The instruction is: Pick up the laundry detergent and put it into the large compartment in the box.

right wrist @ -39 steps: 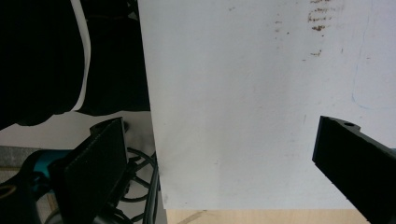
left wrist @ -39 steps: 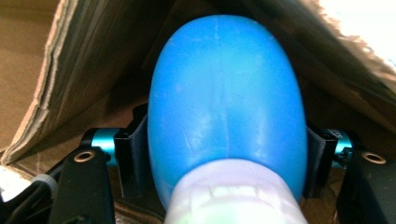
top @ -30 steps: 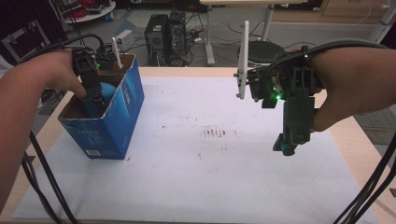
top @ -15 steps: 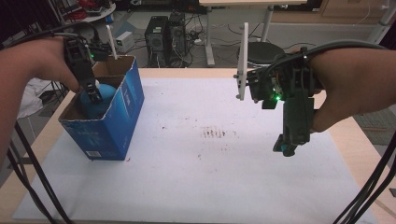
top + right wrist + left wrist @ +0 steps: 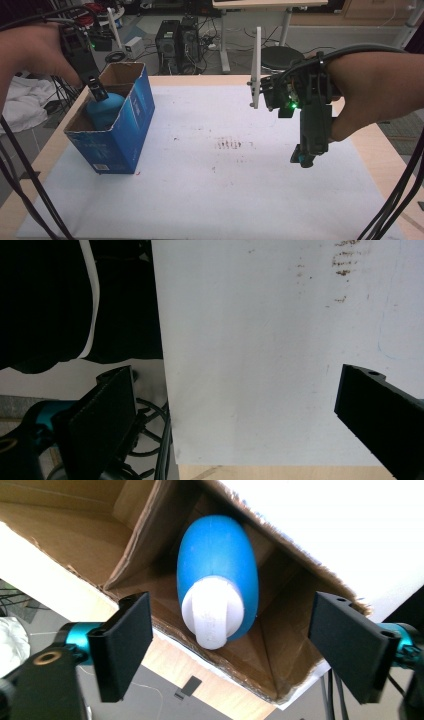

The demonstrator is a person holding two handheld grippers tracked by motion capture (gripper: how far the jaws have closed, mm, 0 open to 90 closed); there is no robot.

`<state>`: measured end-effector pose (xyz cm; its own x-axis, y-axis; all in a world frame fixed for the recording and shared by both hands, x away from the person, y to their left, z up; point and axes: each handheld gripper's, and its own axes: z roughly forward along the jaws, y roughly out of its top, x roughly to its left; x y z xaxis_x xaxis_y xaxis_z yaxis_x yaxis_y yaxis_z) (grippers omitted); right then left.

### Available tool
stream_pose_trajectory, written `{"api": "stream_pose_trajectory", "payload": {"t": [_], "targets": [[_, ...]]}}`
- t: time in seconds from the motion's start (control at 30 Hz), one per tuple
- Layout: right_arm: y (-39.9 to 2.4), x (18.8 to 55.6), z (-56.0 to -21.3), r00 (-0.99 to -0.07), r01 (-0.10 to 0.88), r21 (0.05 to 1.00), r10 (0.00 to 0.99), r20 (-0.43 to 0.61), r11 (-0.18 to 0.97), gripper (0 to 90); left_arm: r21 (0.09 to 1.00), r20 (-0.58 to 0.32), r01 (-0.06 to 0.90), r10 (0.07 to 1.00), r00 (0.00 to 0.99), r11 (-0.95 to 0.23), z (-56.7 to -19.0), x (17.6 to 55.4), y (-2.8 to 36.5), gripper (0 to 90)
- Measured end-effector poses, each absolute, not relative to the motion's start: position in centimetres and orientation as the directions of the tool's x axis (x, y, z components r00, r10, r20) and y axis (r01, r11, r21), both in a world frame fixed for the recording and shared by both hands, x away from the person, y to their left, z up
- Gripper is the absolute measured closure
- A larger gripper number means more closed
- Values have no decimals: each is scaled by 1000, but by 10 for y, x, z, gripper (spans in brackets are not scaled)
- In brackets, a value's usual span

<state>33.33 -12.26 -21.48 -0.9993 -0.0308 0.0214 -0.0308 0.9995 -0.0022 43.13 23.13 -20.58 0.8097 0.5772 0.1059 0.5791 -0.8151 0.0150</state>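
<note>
On white table cover (image 5: 210,200), brownish smudges (image 5: 232,145), perhaps stains

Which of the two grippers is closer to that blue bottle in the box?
The left. The left gripper hangs just above the blue bottle in the cardboard box, jaws apart and not touching it. The right gripper hovers far across the white sheet.

The blue box (image 5: 117,135) hides most of the blue bottle (image 5: 104,107) in the high view. The left gripper (image 5: 98,93) covers part of its top. Print on the box's label is too small to read.
</note>
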Motion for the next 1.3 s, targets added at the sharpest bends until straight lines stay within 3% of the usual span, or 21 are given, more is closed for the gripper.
{"api": "stream_pose_trajectory", "payload": {"t": [0.3, 0.57, 0.97, 1.03, 1.3], "targets": [[-124, 333, -215, -999, -28, -1, -27, 20, 1000, 23, 5, 58, 561, 560, 826, -828, -197, 426, 207, 100], [-126, 334, -216, -999, -21, -1, -21, 25, 1000, 23, 17, 44, 489, 489, 871, -872, -200, 424, 177, 18], [-129, 334, -216, -999, 20, -17, 20, 31, 1000, 23, -3, 46, 385, 385, 922, -923, -210, 428, 145, 16], [-129, 337, -217, -1000, -14, 3, -14, 26, 1000, 23, 3, 42, 381, 381, 924, -924, -211, 428, 141, 16], [-127, 336, -218, -1000, -3, -4, -3, 29, 1000, 23, 6, 39, 319, 319, 947, -948, -217, 430, 126, 16]]}}
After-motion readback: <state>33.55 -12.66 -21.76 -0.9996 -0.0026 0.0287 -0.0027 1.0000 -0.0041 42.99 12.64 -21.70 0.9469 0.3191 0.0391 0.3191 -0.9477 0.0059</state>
